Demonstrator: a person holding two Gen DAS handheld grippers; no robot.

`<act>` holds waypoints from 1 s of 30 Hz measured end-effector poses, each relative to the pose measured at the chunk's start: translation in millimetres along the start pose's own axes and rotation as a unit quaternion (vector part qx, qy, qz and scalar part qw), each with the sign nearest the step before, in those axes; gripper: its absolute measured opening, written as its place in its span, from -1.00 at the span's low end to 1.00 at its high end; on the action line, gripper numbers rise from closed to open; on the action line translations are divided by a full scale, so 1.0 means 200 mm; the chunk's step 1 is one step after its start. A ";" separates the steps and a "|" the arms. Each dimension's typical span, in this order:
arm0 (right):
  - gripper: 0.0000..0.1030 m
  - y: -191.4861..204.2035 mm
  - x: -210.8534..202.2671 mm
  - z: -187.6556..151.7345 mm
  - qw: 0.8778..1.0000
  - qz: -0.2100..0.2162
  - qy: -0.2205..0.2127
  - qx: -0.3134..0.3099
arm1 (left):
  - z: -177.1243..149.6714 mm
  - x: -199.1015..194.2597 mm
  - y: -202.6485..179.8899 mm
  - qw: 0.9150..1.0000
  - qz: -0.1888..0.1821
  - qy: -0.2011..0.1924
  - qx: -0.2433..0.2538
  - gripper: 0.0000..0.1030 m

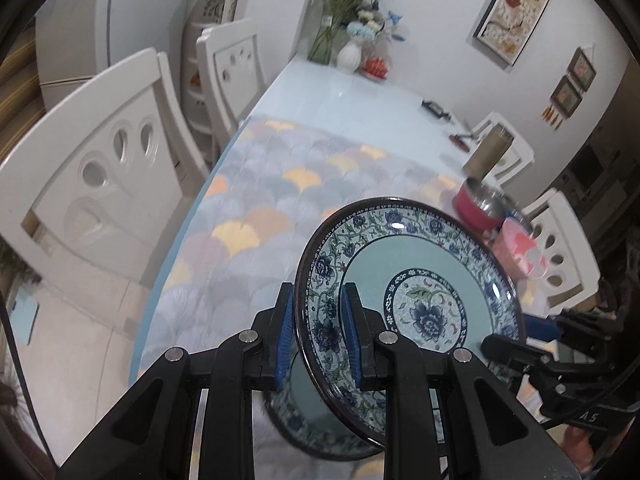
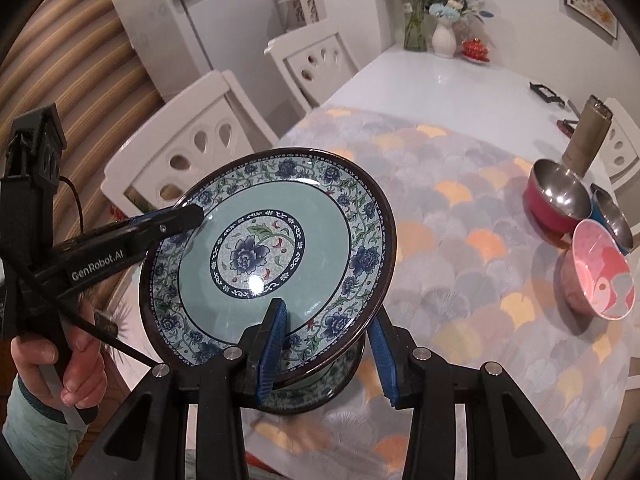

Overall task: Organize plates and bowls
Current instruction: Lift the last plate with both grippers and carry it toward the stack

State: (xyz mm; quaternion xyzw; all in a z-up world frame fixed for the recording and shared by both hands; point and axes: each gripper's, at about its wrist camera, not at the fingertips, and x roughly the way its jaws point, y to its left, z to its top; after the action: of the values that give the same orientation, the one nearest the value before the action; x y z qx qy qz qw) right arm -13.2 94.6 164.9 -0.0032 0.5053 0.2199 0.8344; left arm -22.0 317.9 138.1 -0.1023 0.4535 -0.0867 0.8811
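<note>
A deep plate (image 1: 424, 264) with a blue floral rim and pale green well hangs tilted over the patterned tablecloth (image 1: 260, 200). My left gripper (image 1: 318, 300) is shut on its rim, blue pads either side. In the right wrist view the same plate (image 2: 280, 208) fills the middle. My right gripper (image 2: 328, 316) is shut on its near rim, one pad on the inside and one under the edge, while the left gripper (image 2: 192, 216) clamps the opposite rim. A second matching plate (image 2: 312, 396) lies on the cloth directly below, mostly hidden.
A red steel-lined bowl (image 2: 556, 200), a blue bowl (image 2: 612, 216) and a pink bowl (image 2: 600, 276) cluster at the table's right, beside a tall flask (image 2: 584, 136). Vases (image 2: 444, 40) stand at the far end. White chairs (image 2: 192, 140) line the left edge. A hand (image 2: 60, 360) holds the left gripper.
</note>
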 end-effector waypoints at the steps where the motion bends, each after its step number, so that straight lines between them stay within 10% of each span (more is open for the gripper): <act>1: -0.22 0.01 0.02 -0.01 1.000 0.000 0.006 -0.002 | -0.02 0.01 0.00 1.000 0.002 0.004 0.001 -0.61; 30: -0.22 -0.02 0.45 -0.26 0.989 -0.016 0.144 -0.041 | -0.31 0.27 0.10 0.994 0.015 0.108 -0.008 -0.61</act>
State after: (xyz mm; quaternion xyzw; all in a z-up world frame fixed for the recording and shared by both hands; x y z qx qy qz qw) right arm -20.4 112.5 63.5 -0.0775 0.6104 0.2242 0.7558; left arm -41.0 317.2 56.0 -0.0928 0.5486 -0.0801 0.8270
